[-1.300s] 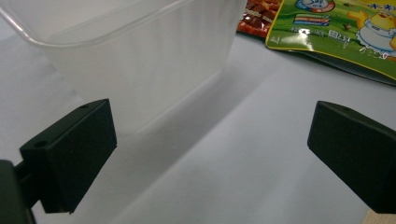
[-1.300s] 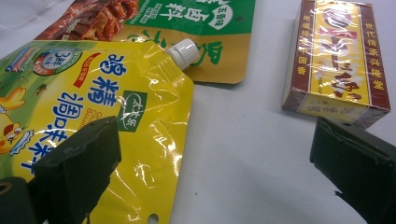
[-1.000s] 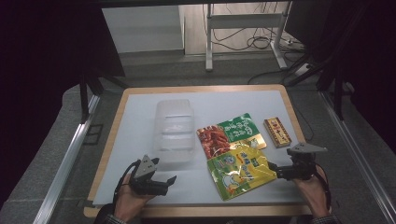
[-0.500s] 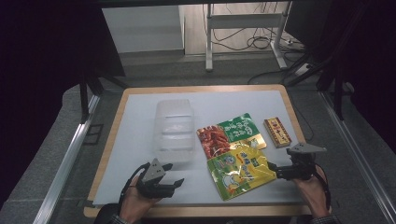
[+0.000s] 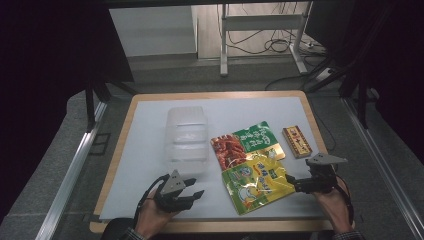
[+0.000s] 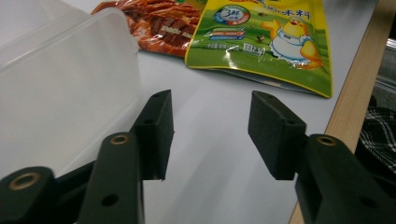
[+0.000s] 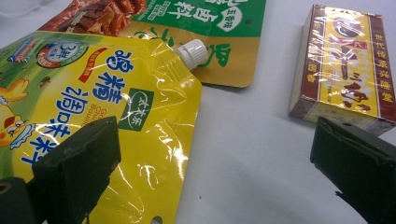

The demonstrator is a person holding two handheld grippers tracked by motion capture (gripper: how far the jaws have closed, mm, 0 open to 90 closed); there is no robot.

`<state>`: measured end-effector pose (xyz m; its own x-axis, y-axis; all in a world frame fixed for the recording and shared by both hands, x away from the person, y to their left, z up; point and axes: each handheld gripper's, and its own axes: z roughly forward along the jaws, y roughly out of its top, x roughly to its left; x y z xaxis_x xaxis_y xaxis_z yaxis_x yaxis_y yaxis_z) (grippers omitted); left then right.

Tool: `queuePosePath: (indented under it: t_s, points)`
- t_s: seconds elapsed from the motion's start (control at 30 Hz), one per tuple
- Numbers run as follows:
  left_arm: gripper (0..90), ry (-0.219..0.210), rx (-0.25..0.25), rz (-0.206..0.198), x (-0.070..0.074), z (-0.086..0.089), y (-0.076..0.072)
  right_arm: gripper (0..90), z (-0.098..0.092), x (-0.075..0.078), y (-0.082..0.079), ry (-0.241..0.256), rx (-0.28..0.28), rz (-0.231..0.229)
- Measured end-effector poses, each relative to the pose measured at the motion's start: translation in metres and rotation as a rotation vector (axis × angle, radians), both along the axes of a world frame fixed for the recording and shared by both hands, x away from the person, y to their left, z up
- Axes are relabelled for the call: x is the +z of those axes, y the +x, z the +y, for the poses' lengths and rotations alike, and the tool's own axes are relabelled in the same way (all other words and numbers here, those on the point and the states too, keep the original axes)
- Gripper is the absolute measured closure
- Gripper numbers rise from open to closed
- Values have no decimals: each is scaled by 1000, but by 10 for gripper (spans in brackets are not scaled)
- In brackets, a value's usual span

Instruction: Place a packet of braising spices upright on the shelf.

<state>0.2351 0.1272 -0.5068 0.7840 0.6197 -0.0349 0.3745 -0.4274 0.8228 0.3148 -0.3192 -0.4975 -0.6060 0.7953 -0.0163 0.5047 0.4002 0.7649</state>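
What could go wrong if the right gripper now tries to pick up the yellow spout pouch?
1. The yellow spout pouch lies partly over the green and red snack bag, so the open right gripper may drag that bag along.
2. The pouch is flat and glossy; the gripper could slip off its edge.
3. The small red and yellow box lies close by, and a wide approach might knock it.

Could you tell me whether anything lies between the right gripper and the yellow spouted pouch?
Nothing visible does. The right gripper, open, sits right at the edge of the yellow spouted pouch, with bare table between them.
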Motion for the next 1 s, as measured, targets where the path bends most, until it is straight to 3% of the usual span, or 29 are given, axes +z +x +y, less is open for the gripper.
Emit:
queuePosePath:
  t_s: [0.23, 0.67, 1.0]
  points:
    - [634, 19, -18, 0, -2, -14, 3, 18, 0, 0, 0, 1, 3, 2]
    - [889, 25, -63, 4, -7, -41, 14, 18, 0, -1, 1, 2, 7, 2]
    - [898, 22, -128, -6, -11, -63, 20, 18, 0, -1, 1, 1, 7, 2]
